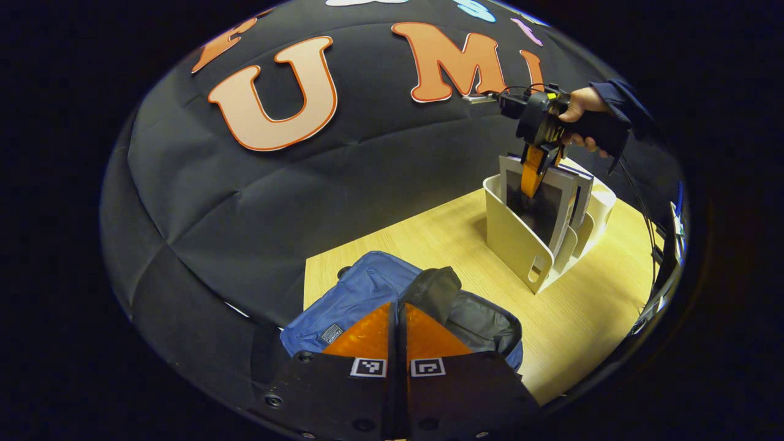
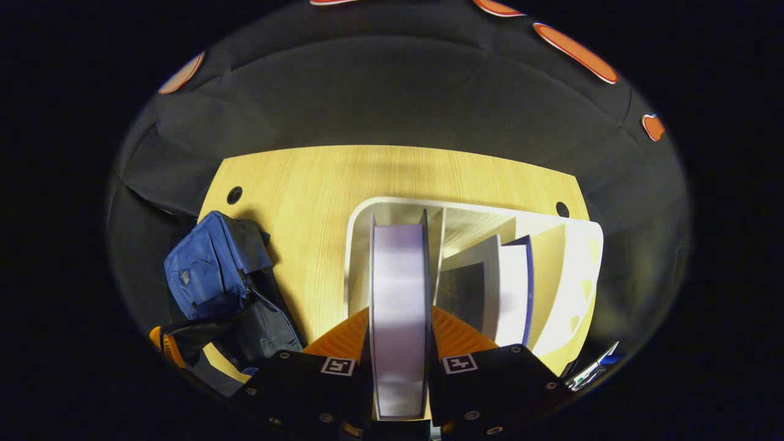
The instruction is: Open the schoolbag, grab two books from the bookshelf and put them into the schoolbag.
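The blue schoolbag (image 1: 361, 294) lies at the table's near left corner, its dark lining showing. My left gripper (image 1: 398, 304) is shut on the bag's black flap (image 1: 432, 288) and holds it raised. In the right gripper view the left gripper (image 2: 160, 343) pulls that black fabric up beside the schoolbag (image 2: 202, 269). The white bookshelf (image 1: 517, 245) stands to the right with books upright in it. My right gripper (image 2: 399, 312) is shut on a book (image 2: 398, 275), one finger on each cover, in the bookshelf's (image 2: 361, 245) left slot. The left gripper view shows that right gripper (image 1: 531, 187) reaching down from above onto the book (image 1: 542, 208).
More books (image 2: 511, 288) lean in the shelf's right slots. The wooden table (image 2: 306, 184) has a round hole near each far corner, one at the left (image 2: 234, 195). A hand (image 1: 576, 107) holds the right gripper. Black cloth walls close in behind the table.
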`<state>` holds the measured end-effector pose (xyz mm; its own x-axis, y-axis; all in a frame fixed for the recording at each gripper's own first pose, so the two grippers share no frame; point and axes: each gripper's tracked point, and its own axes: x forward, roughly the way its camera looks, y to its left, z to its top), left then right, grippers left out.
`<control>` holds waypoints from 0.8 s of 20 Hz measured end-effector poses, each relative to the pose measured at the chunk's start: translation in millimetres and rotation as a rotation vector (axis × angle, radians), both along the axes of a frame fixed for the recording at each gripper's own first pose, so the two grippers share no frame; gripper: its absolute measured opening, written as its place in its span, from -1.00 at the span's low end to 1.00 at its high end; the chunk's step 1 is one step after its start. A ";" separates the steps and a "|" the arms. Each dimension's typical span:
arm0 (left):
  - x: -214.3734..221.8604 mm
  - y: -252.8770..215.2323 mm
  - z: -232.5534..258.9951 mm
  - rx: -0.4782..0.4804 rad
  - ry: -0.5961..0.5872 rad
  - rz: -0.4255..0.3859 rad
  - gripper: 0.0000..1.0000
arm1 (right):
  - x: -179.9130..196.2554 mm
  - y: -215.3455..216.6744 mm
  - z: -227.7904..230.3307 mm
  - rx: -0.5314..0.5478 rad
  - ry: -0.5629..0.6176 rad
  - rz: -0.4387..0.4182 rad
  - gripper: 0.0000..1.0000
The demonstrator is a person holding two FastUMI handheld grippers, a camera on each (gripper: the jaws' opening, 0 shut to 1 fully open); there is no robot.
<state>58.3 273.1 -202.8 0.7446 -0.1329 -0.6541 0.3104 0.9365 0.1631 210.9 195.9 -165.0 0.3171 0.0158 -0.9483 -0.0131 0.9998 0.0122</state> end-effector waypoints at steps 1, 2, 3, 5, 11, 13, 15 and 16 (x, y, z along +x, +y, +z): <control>1.1 -1.0 1.1 0.002 -0.001 -0.003 -1.00 | -2.7 -3.4 6.7 0.018 -0.010 -0.007 -0.26; 1.0 -1.9 2.6 0.005 -0.003 -0.008 -1.00 | -5.3 -4.8 14.6 0.041 -0.020 -0.013 -0.26; 2.5 -2.3 3.2 0.010 -0.005 -0.009 -1.00 | -8.6 -5.4 23.9 0.070 -0.030 -0.015 -0.26; 3.6 -3.9 3.1 0.019 -0.002 -0.006 -1.00 | -17.1 -7.2 44.7 0.132 -0.057 -0.025 -0.27; 8.3 -2.5 13.6 0.041 -0.002 0.003 -1.00 | -31.8 -20.9 111.5 0.283 -0.173 -0.053 -0.27; 12.6 -1.0 19.2 0.048 -0.002 0.013 -0.99 | -36.4 -27.3 126.5 0.321 -0.209 -0.059 -0.28; 16.8 -3.1 24.5 0.056 0.006 0.006 -0.99 | -39.4 -32.7 142.8 0.352 -0.232 -0.057 -0.28; 18.3 -4.2 27.1 0.061 0.011 0.000 -1.00 | -39.7 -36.2 150.8 0.364 -0.244 -0.056 -0.28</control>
<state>76.6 268.9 -175.8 0.7371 -0.0927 -0.6694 0.3125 0.9250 0.2161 171.2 159.7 -14.2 0.5407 0.3117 -0.7813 -0.0052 0.9300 0.3675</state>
